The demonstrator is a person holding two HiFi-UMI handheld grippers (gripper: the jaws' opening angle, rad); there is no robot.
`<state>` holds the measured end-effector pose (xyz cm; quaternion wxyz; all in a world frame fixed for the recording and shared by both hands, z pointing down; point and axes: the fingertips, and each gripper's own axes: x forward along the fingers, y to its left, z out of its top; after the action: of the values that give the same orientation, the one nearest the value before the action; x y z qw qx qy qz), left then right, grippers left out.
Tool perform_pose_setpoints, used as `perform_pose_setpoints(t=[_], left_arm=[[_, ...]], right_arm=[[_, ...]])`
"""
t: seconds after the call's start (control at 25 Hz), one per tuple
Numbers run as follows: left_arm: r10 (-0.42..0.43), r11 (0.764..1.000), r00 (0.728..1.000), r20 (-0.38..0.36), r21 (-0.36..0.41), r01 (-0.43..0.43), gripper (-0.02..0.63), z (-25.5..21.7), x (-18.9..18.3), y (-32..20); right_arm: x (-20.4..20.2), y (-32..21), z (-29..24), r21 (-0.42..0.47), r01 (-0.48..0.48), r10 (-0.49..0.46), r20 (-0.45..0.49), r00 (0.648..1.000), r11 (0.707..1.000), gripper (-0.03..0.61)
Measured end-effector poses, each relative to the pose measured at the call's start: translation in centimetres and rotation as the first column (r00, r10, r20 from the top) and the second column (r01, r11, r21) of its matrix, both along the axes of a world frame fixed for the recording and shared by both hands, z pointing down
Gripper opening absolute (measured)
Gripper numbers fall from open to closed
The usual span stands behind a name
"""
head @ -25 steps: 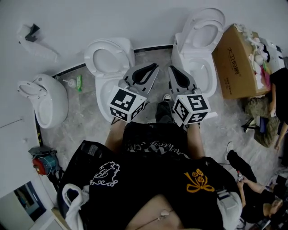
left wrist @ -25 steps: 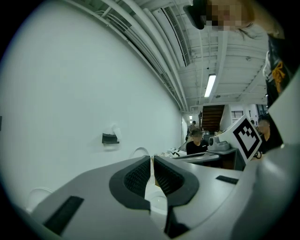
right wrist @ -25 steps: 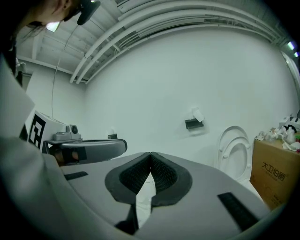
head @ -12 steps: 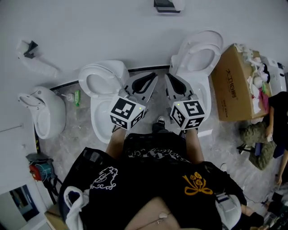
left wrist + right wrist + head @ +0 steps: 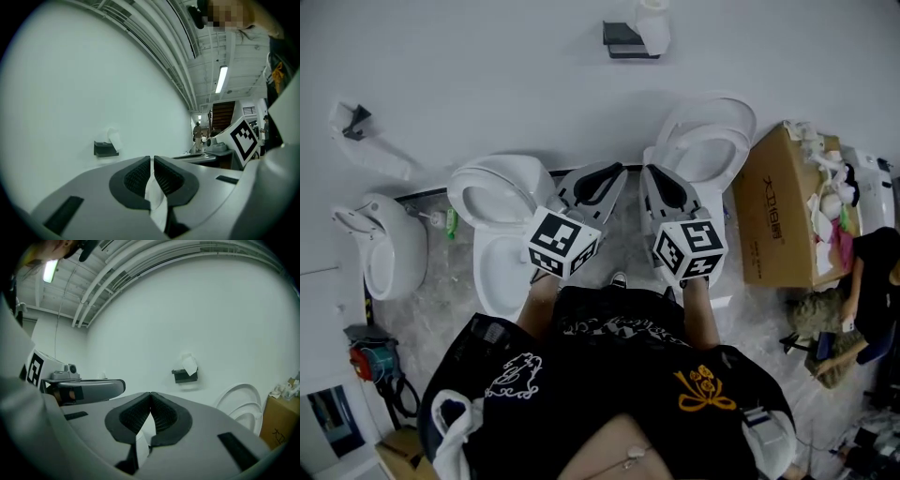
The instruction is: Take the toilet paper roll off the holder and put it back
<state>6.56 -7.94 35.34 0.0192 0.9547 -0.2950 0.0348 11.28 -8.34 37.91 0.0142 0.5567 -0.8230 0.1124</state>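
A white toilet paper roll (image 5: 652, 21) sits on a black wall holder (image 5: 624, 37) high on the white wall, far ahead of both grippers. My left gripper (image 5: 616, 170) and right gripper (image 5: 652, 172) are held side by side over the toilets, both shut with nothing held. In the left gripper view the holder (image 5: 105, 149) and roll (image 5: 114, 138) show left of the closed left gripper (image 5: 152, 159). The right gripper view has the holder (image 5: 185, 376) and roll (image 5: 190, 363) to the right of the closed right gripper (image 5: 150, 393).
Two white toilets stand against the wall, one at left (image 5: 492, 216) and one at right (image 5: 708, 141). A cardboard box (image 5: 773, 211) full of items stands at the right, with a person (image 5: 867, 281) beyond it. A white fixture (image 5: 389, 248) sits on the floor at left.
The head view has tilted up, so the wall holder with the roll has come into sight at the top. Both grippers stay shut and side by side.
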Motion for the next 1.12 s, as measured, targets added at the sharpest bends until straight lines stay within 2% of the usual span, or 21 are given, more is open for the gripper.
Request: perform_pose_setpoints(t=[0.24, 0.64, 0.84, 1.12], left_arm=[[-0.043, 0.999, 0.999, 0.023, -0.017, 0.044, 0.037, 0.7, 1.4, -1.9], [-0.104, 0.993, 0.993, 0.059, -0.056, 0.107, 0.037, 1.6, 0.3, -3.0], [-0.108, 0.992, 0.991, 0.074, -0.058, 0.112, 0.037, 1.9, 0.0, -4.7], [-0.064, 0.997, 0.996, 0.060, -0.029, 0.066, 0.037, 1.0, 2.0, -10.0]], right_arm=[[1.7, -2.1, 0.9, -0.013, 0.035, -0.035, 0.007, 0.999, 0.999, 0.013], [1.4, -4.6, 2.0, -0.024, 0.087, -0.085, 0.046, 0.995, 0.996, 0.012], [1.1, -6.1, 2.0, -0.019, 0.093, -0.092, 0.057, 0.994, 0.995, 0.013], [2.5, -10.6, 1.0, 0.011, 0.084, -0.084, 0.025, 0.996, 0.996, 0.012]])
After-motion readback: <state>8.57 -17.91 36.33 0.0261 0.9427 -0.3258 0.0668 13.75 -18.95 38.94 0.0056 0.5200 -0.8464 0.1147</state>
